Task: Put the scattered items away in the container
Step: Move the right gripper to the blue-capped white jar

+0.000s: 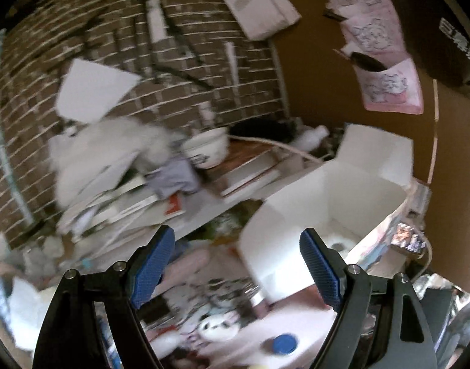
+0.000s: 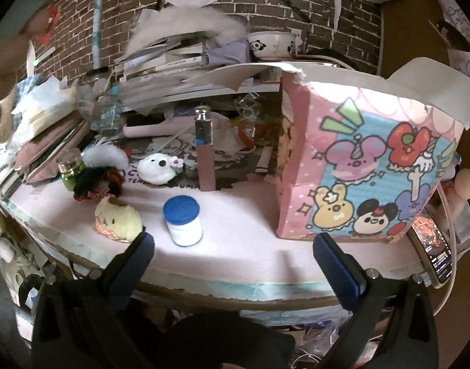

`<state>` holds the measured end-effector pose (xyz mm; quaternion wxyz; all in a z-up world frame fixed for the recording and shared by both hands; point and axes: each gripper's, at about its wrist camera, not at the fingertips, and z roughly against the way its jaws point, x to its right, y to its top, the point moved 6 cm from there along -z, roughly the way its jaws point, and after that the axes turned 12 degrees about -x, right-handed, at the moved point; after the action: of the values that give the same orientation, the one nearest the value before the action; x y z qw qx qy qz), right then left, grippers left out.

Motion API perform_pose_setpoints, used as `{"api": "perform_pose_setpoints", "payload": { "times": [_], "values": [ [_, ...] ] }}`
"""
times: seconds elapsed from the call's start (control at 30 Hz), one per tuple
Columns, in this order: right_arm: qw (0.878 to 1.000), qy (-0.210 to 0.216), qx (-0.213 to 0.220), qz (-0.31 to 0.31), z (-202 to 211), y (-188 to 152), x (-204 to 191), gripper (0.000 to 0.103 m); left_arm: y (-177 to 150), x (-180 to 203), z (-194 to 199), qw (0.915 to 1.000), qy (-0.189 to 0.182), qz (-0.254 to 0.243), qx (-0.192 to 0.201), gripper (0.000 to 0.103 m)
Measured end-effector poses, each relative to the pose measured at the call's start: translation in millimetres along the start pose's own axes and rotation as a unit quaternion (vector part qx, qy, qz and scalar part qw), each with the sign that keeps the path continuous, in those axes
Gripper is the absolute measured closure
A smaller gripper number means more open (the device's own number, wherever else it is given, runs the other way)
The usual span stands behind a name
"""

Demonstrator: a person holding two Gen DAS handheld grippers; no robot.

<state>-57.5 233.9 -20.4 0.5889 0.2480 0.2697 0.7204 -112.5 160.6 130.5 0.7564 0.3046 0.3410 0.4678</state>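
Note:
The container is a pink cartoon-printed box (image 2: 367,166) with open white flaps, standing at the right of the pink table mat (image 2: 241,246). From above, the left wrist view shows its white inside (image 1: 336,196) with something pale at the bottom. Scattered on the mat: a white jar with a blue lid (image 2: 182,220), also in the left wrist view (image 1: 282,343); a yellow plush (image 2: 116,220); a white plush (image 2: 157,169); a dark scrunchie (image 2: 96,184); a green bottle (image 2: 69,169); a tall pink tube with a silver cap (image 2: 205,150). My left gripper (image 1: 238,267) hovers open above the mat beside the box. My right gripper (image 2: 232,255) is open at the mat's near edge.
A brick wall (image 2: 311,9) is behind. Stacked books and papers (image 2: 173,61) and a panda bowl (image 2: 272,44) crowd the back. A clear bottle (image 2: 107,113) and pouches (image 2: 47,144) sit at the left. A phone (image 2: 434,252) lies right of the box.

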Motion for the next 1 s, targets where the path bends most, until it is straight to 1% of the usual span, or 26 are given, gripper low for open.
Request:
{"api": "perform_pose_setpoints", "payload": {
  "times": [0.13, 0.17, 0.2, 0.23, 0.3, 0.37, 0.43, 0.57, 0.63, 0.7, 0.87, 0.93, 0.97, 1.0],
  "values": [
    [1.0, -0.003, 0.007, 0.01, 1.3, -2.9, -4.9, 0.0, -29.2, -26.7, 6.2, 0.9989, 0.031, 0.033, -0.011, 0.021],
    [1.0, -0.004, 0.009, 0.013, 1.5, -3.9, -5.7, 0.0, -36.8, -33.5, 6.4, 0.9983, 0.036, 0.043, -0.015, 0.019],
    [1.0, -0.004, 0.011, 0.017, 1.4, -5.2, -6.6, 0.0, -48.7, -43.4, 6.8, 0.9971, 0.045, 0.059, -0.019, 0.01],
    [1.0, -0.002, 0.013, 0.02, 1.2, -6.3, -7.6, 0.0, -57.9, -50.0, 7.6, 0.9959, 0.051, 0.072, -0.021, 0.006],
    [1.0, 0.003, 0.011, 0.027, -0.9, -7.3, -9.1, 0.0, -78.8, -63.0, 8.0, 0.9934, 0.052, 0.099, -0.026, 0.005],
    [0.999, 0.015, 0.006, 0.029, -3.4, -8.4, -10.4, 0.0, -96.1, -71.5, 6.9, 0.9912, 0.056, 0.115, -0.034, 0.005],
    [0.999, 0.026, 0.005, 0.036, -4.8, -9.1, -14.0, 0.0, -115.3, -79.9, 6.4, 0.9876, 0.075, 0.131, -0.045, 0.005],
    [0.998, 0.044, 0.007, 0.051, -7.8, -9.3, -23.1, 0.0, -142.2, -90.3, 7.7, 0.9831, 0.092, 0.15, -0.05, 0.005],
    [0.997, 0.051, 0.001, 0.055, -13.8, -8.1, -26.5, 0.0, -152.8, -91.0, 8.6, 0.9824, 0.088, 0.157, -0.05, 0.005],
    [0.997, 0.053, 0.004, 0.056, -18.3, -5.3, -28.0, 0.0, -161.9, -91.0, 8.9, 0.9811, 0.084, 0.167, -0.049, 0.005],
    [0.997, 0.043, 0.012, 0.055, -32.1, 4.4, -26.4, 0.0, -176.4, -90.2, 9.8, 0.9784, 0.075, 0.186, -0.048, 0.005],
    [0.998, 0.042, 0.009, 0.055, -37.1, 4.0, -24.5, 0.008, -179.1, -90.2, 9.1, 0.978, 0.071, 0.19, -0.048, 0.005],
    [0.997, 0.044, 0.006, 0.056, -40.2, 2.9, -24.6, 0.02, -179.5, -89.9, 8.5, 0.9781, 0.071, 0.19, -0.048, 0.005],
    [0.997, 0.051, 0.004, 0.055, -42.6, 1.6, -24.4, 0.023, -179.6, -89.6, 8.0, 0.9783, 0.071, 0.189, -0.049, 0.005]
  ]
}}
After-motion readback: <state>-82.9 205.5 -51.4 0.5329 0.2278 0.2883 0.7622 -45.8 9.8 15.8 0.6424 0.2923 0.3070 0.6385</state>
